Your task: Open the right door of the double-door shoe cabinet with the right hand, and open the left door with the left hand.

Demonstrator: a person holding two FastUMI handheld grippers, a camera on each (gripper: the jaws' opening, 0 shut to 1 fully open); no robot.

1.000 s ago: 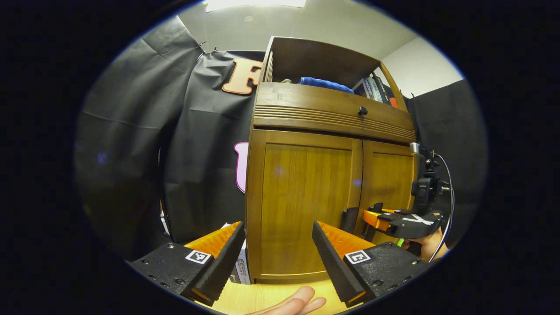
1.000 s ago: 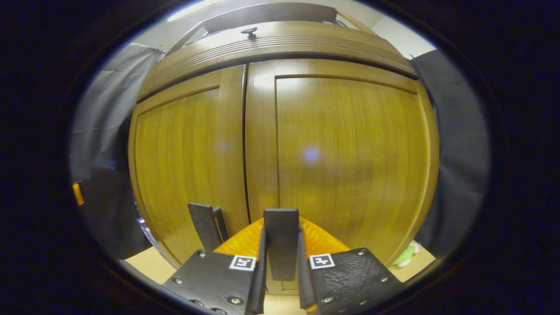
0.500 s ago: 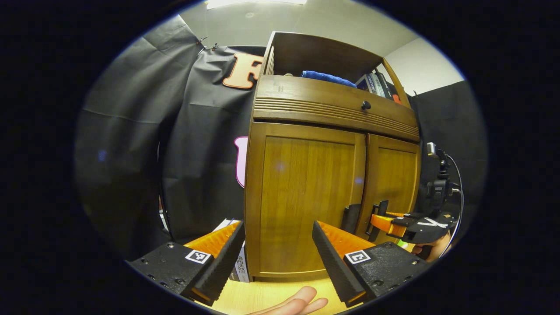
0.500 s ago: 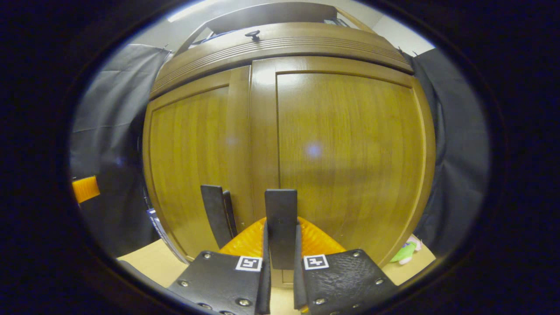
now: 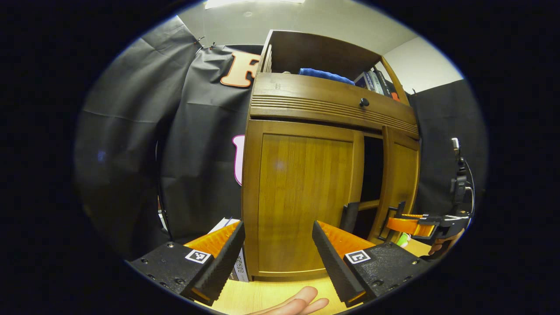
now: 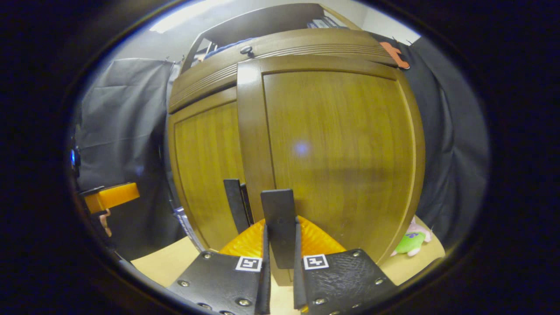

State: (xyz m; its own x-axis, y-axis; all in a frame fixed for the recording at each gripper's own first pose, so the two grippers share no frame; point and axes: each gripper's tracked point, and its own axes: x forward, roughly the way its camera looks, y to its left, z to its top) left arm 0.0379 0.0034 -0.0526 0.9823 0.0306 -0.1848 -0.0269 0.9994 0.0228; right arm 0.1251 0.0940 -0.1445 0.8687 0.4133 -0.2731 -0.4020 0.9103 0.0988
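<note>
Left gripper view: shoe cabinet [image 5: 302, 197] right door [image 5: 400, 183] ajar, interior dark.

Shoe cabinet [image 5: 302, 197] on light wooden floor [image 5: 262, 297]

Shoe cabinet [image 5: 302, 183] glossy varnished wood; handle [image 6: 279, 225] matt black; booth wall [image 5: 131, 144] matt cloth.

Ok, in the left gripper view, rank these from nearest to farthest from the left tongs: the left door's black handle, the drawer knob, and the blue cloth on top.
1. The left door's black handle: low, just beyond the open left tongs, on their right.
2. The drawer knob: higher, on the drawer front.
3. The blue cloth: farthest, in the open shelf above the drawer.
</note>
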